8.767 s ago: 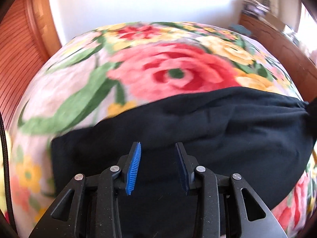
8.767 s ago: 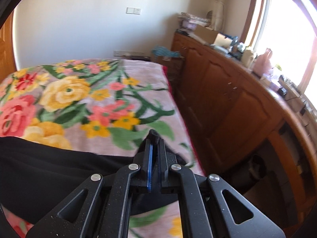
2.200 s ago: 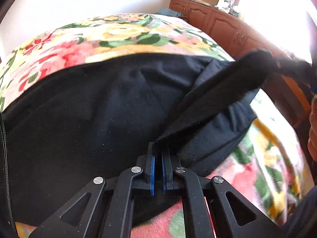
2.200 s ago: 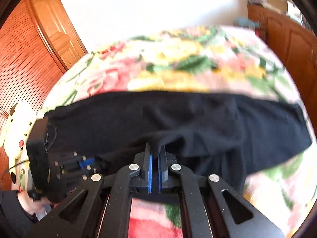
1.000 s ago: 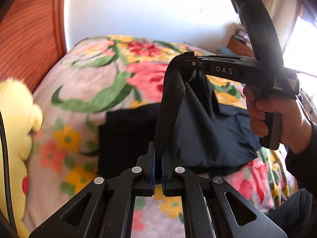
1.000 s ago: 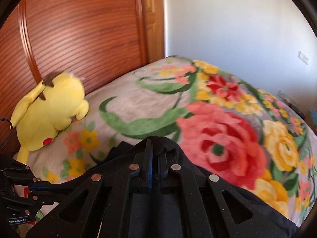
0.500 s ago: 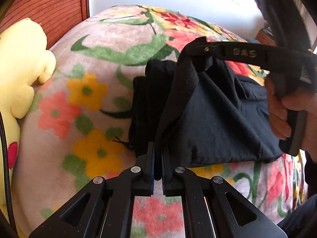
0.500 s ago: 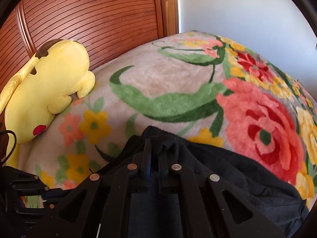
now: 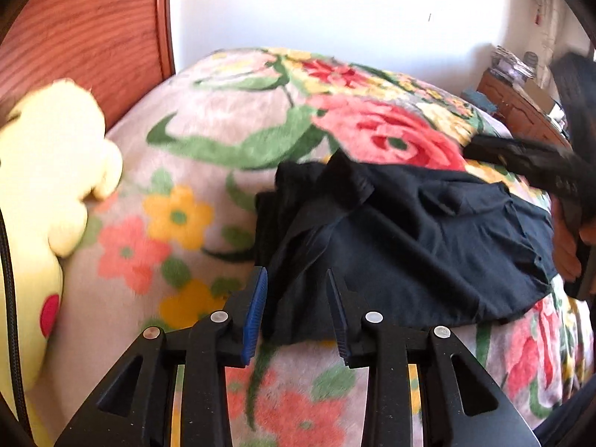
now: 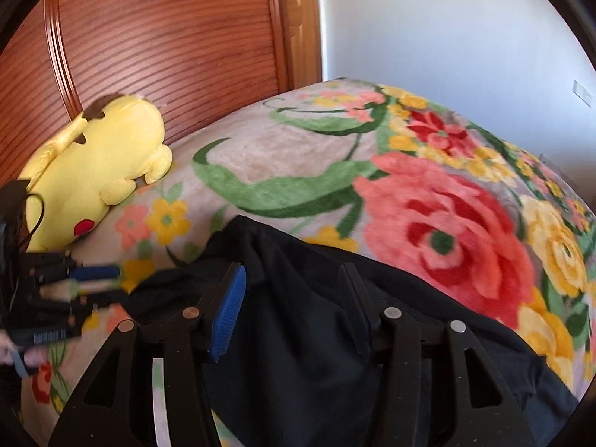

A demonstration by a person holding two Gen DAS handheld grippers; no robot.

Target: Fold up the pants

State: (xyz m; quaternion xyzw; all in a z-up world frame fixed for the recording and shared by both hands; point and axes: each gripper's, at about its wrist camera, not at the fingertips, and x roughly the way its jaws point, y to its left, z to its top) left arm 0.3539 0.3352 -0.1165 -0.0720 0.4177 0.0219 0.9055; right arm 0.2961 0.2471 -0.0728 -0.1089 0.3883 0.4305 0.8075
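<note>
The black pants (image 9: 409,238) lie folded over on the flowered bedspread (image 9: 208,141), their upper layer rumpled near the left end. My left gripper (image 9: 296,290) hovers at the near left corner of the pants, its jaws opening; cloth shows in the gap, but the blue pads are off it. In the right wrist view the pants (image 10: 305,335) fill the lower middle. My right gripper (image 10: 292,283) stands over them, its jaws opening, with the pads clear of the cloth. The left gripper (image 10: 93,283) appears at the far left there, blurred.
A yellow plush toy (image 10: 100,164) lies against the wooden headboard (image 10: 167,37) to the left of the pants. A wooden dresser (image 9: 521,108) with clutter stands at the far right. A hand (image 9: 566,246) grips the right tool's handle at the right edge.
Both grippers have let go of the black cloth and their jaws have spread. The lifted pant layer has dropped onto the lower layer. Both tools have come down toward the bed.
</note>
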